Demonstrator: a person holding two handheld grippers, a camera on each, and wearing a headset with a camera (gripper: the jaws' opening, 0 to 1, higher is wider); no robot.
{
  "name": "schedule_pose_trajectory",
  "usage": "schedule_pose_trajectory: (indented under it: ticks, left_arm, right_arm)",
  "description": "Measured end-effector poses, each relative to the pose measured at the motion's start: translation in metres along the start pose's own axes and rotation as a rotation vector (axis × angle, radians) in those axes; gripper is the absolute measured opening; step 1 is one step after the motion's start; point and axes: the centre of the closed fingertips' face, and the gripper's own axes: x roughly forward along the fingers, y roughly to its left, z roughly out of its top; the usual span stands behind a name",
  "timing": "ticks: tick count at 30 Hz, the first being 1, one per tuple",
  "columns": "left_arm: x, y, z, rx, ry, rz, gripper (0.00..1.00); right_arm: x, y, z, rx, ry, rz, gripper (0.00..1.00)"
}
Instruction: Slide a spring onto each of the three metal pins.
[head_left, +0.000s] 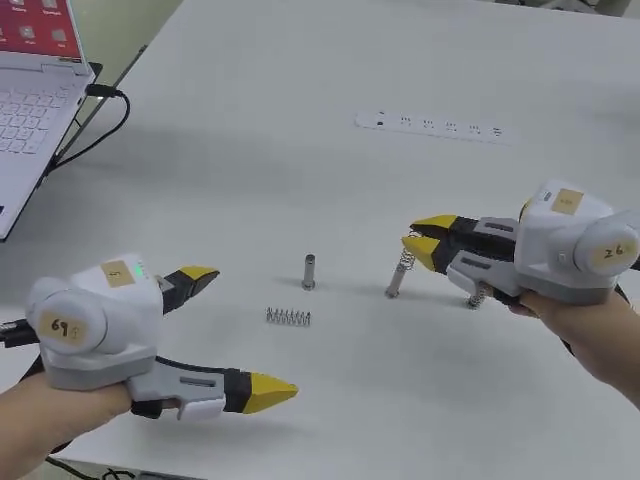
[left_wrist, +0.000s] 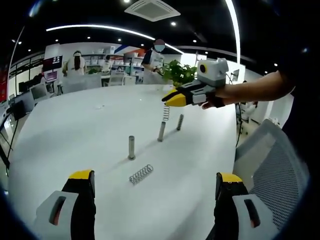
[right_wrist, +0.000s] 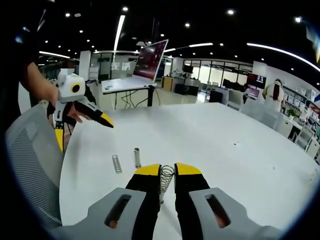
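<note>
Head view: the right yellow-tipped gripper (head_left: 420, 240) pinches a small coiled metal spring (head_left: 405, 262) at the top of a short grey metal pin (head_left: 396, 284). The left yellow-tipped gripper (head_left: 245, 330) is spread wide near the front edge of the big white table (head_left: 300, 180). A loose spring (head_left: 288, 317) lies flat near a bare metal pin (head_left: 309, 272), with lots of open room around them.

The table (head_left: 300, 150) top is white, smooth and matt, with only a soft sheen. The bare pin (head_left: 309, 271) looks like turned metal, dull grey with a faint shine. The loose spring (head_left: 288, 317) and the held spring (right_wrist: 166, 177) are thin, bright metal wire. The left gripper (head_left: 255, 330) and right gripper (head_left: 409, 235) have matt white and dark grey plastic shells and yellow plastic tips, each with 1 tan, paper-like label (head_left: 118, 272). The power strip (head_left: 430, 126) is white plastic.
</note>
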Motion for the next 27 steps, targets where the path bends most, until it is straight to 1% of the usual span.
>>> schedule_pose_trajectory:
  ticks: [11, 27]
  left_arm:
    - [-0.001, 0.000, -0.002, -0.008, 0.001, 0.002, 0.98]
    - [-0.001, 0.000, -0.002, -0.011, -0.001, 0.001, 0.98]
  right_arm:
    - [0.004, -0.001, -0.004, 0.000, 0.011, 0.008, 0.07]
    - [0.007, -0.001, -0.012, 0.013, 0.029, 0.015, 0.07]
